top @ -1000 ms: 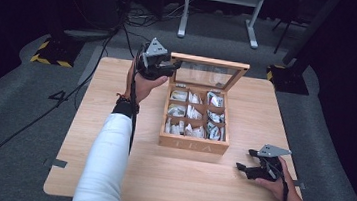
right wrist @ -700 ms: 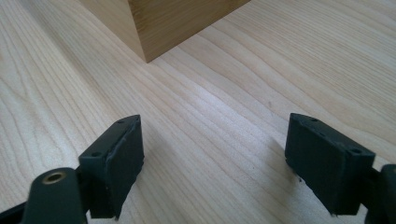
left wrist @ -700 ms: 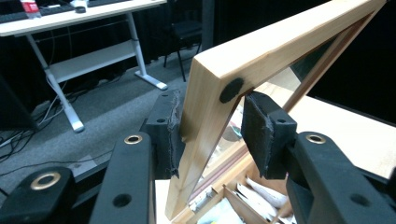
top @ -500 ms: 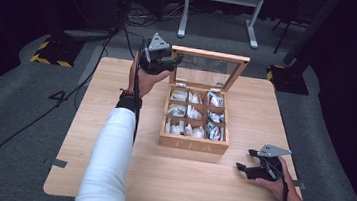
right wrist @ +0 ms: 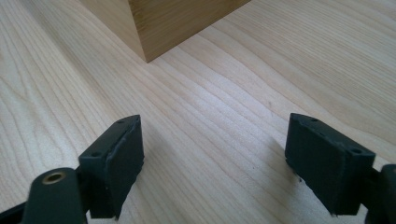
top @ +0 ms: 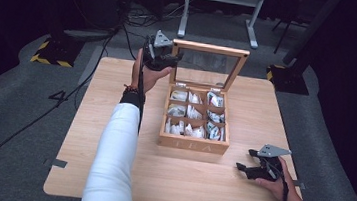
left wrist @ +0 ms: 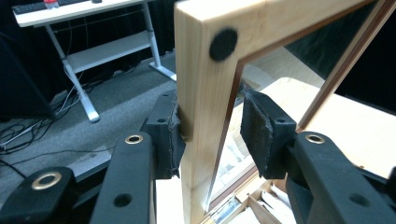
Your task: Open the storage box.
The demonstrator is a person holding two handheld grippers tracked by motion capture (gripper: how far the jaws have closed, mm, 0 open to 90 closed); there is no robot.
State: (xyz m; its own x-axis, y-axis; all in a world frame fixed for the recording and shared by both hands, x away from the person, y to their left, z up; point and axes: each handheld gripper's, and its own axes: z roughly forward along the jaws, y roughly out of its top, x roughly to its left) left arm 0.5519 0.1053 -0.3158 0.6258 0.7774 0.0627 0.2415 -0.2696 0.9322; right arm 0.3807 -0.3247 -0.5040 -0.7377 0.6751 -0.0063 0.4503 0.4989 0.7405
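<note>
A pale wooden counter (top: 87, 136) stands on grey carpet (top: 9, 113). Beyond its far edge sits a white desk frame (top: 221, 9); black cables (top: 140, 18) trail at far left, beside a yellow-and-black striped base (top: 46, 51).

the packets (top: 192, 113) in the wooden box (top: 192, 143) are too small to read. the left gripper view crops the lid (left wrist: 205, 98) at its top edge.

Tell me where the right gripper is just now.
In the high view the right gripper rests low on the table near its front right corner, just right of the tea box, jaws apart and empty.
</note>
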